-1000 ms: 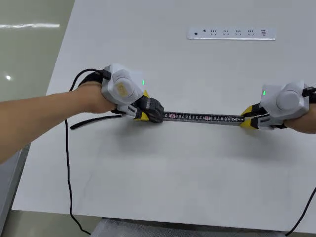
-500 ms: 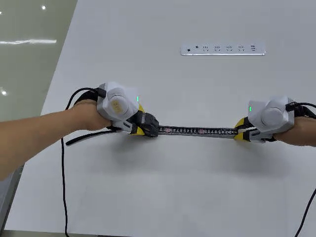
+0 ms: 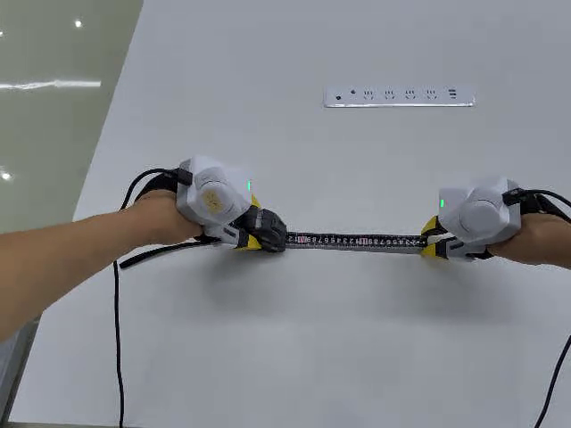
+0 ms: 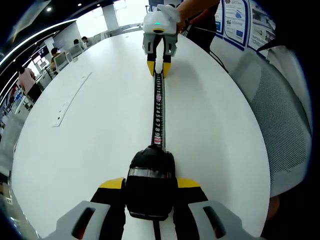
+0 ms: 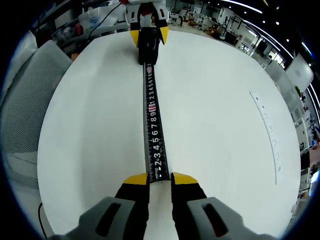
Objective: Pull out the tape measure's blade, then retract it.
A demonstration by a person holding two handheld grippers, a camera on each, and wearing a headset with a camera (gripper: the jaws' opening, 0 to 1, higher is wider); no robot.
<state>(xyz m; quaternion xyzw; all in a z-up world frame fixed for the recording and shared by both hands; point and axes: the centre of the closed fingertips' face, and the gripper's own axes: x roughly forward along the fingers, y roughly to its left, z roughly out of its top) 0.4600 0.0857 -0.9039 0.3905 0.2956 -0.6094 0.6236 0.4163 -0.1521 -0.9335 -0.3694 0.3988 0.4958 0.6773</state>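
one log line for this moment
left gripper: shut on tape measure case | right gripper: shut on blade end | blade: pulled out, straight between grippers

Little has moved on the table (image 3: 312, 348). The head view itself has drifted: the power strip (image 3: 399, 96) now lies lower and further left in it. The right hand-held gripper (image 3: 429, 239), cut by the frame edge a second ago, now shows whole with the hand (image 3: 535, 239) behind it (a shift of the camera, not of the things). Measured against the power strip's length, the bared blade (image 3: 357, 241) reads a touch shorter than before. It runs from the tape measure (image 3: 270, 230) in the left hand-held gripper (image 3: 257, 232) to the right one's jaws. The two look marginally nearer each other, though too slightly to be sure.
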